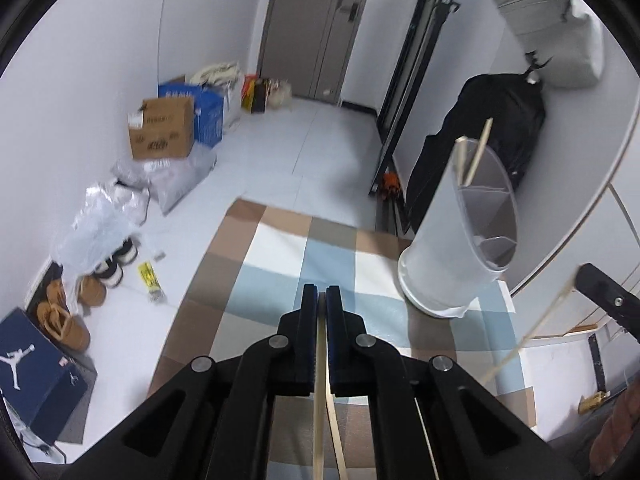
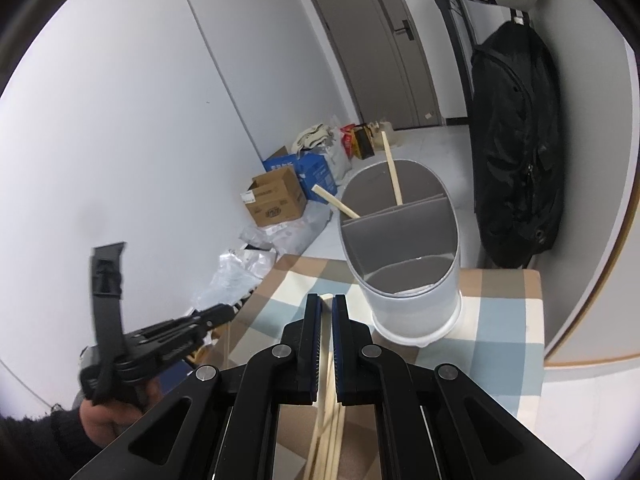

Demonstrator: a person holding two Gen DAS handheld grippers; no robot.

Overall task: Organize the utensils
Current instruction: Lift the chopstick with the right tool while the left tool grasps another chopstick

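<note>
At the left, the left gripper [image 1: 321, 292] has its black fingers [image 1: 309, 320] pinched almost shut on a pale wooden chopstick [image 1: 320, 420], which runs lengthwise back between them toward the camera. A second pale stick lies alongside it, and whether that one is clamped too cannot be told.

Beneath and ahead is the counter [image 1: 280, 248], covered in a checked cloth of brown, pale blue and white squares.

To the right stands the white oval utensil holder with grey dividers [image 2: 400, 240], upright on the cloth. Two wooden chopsticks [image 2: 394, 176] already lean out of its far compartment; the middle and near compartments look empty.

Further right, the right gripper [image 2: 327, 304] is likewise closed narrowly on a bundle of pale wooden chopsticks [image 2: 326, 420], their long axis in line with the fingers.

The holder sits just ahead and slightly right of the right gripper, and well off to the right of the left one. The right hand therefore seems nearer, and would need to tip its sticks upright over an open compartment.
</note>
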